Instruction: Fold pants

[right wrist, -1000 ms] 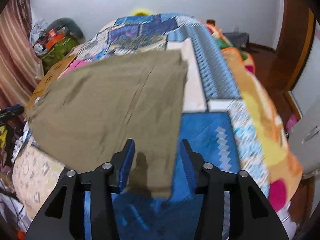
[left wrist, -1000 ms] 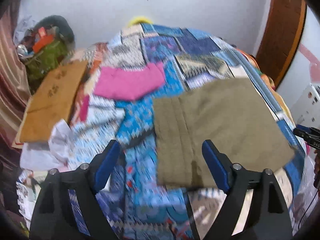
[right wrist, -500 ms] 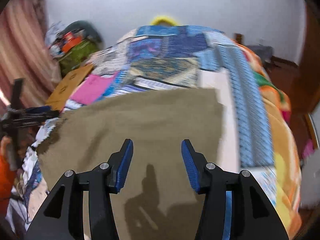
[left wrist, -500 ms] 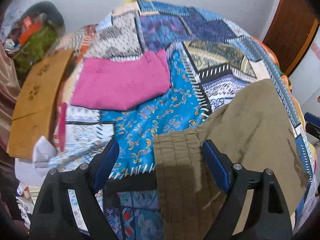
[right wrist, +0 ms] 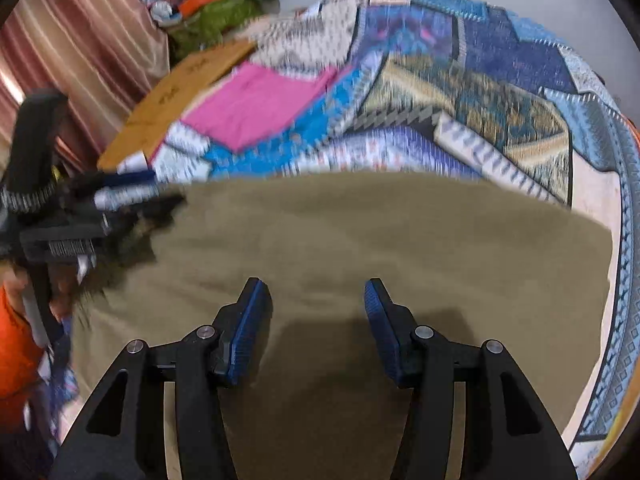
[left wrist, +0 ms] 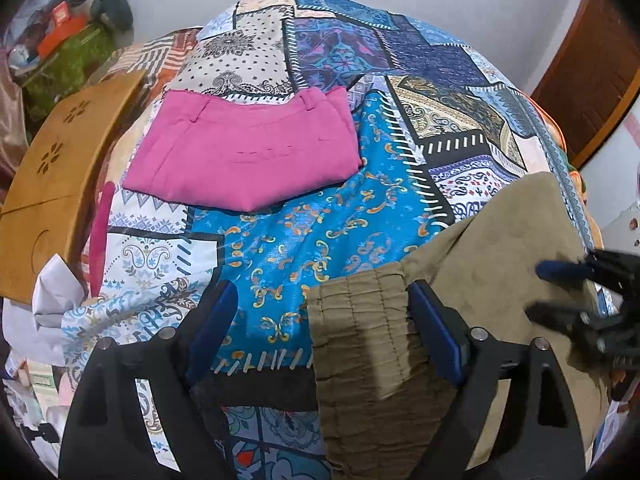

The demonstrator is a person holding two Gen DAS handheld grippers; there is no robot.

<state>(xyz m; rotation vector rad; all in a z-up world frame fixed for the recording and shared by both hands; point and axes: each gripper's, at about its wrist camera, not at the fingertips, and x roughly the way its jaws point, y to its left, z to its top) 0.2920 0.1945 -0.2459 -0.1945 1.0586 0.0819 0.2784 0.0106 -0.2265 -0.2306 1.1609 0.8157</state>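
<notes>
Olive pants (left wrist: 500, 248) lie flat on the patchwork bedspread (left wrist: 320, 232), filling the lower half of the right wrist view (right wrist: 360, 232). Their gathered waistband (left wrist: 360, 320) sits between my left gripper's fingers, close to the right pad (left wrist: 432, 332) but not pinched. My left gripper (left wrist: 320, 296) is open, and its jaws are still opening. It shows blurred at the pants' left edge as the left gripper (right wrist: 160, 192). My right gripper (right wrist: 314, 286) hovers open over the middle of the pants, holding nothing. The right gripper (left wrist: 540, 292) also appears blurred at the pants' right side.
Folded pink pants (left wrist: 244, 156) lie further back on the bed. A wooden board (left wrist: 52, 184) leans at the left, with a green bag and clutter (left wrist: 68, 52) behind it. There is a striped curtain (right wrist: 80, 40) at the left, a brown door (left wrist: 592, 72) at the right, and a person's orange sleeve (right wrist: 16, 348).
My left gripper has dropped closer to the bed and now straddles the waistband corner. My right gripper has swung from the pants' right edge to over their middle.
</notes>
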